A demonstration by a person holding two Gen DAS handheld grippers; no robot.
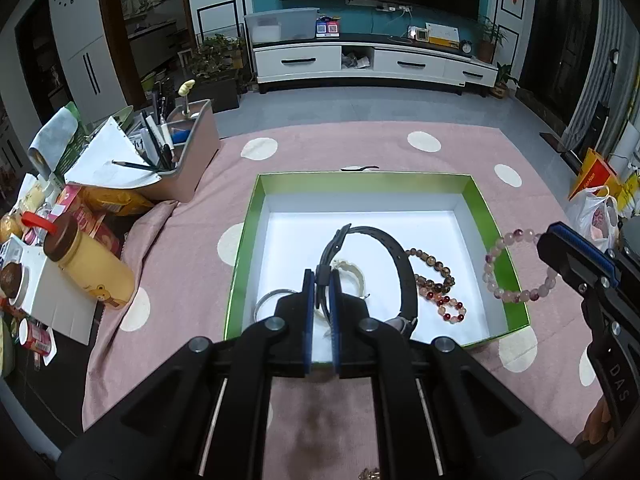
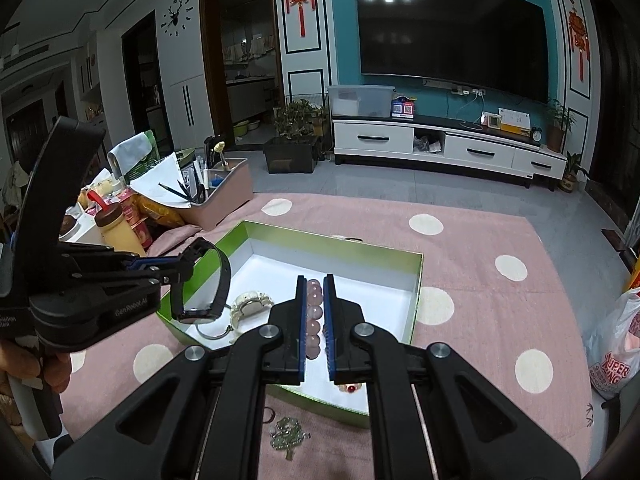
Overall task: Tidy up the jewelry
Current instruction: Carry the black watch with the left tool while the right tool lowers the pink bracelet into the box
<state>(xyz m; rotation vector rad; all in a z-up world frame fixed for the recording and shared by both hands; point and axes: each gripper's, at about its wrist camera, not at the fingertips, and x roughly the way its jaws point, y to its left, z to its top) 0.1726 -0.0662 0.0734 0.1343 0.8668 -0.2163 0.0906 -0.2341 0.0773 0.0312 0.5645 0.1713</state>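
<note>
A green box (image 1: 486,208) with a white inside sits on the pink dotted cloth. My left gripper (image 1: 321,280) is shut on the strap of a black watch (image 1: 394,254) and holds it over the box; it also shows in the right wrist view (image 2: 218,276). My right gripper (image 2: 313,284) is shut on a pale pink bead bracelet (image 2: 314,320), held above the box's right wall in the left wrist view (image 1: 496,248). In the box lie a white watch (image 2: 252,304), a silver bangle (image 1: 266,298) and brown-red bead bracelets (image 1: 438,280).
A green tree-shaped brooch (image 2: 290,436) lies on the cloth (image 1: 192,240) near the box's front edge. A pink organizer with pens (image 1: 188,152), a yellow bottle (image 1: 90,268) and snack packs crowd the left. A plastic bag (image 2: 616,356) sits at the right.
</note>
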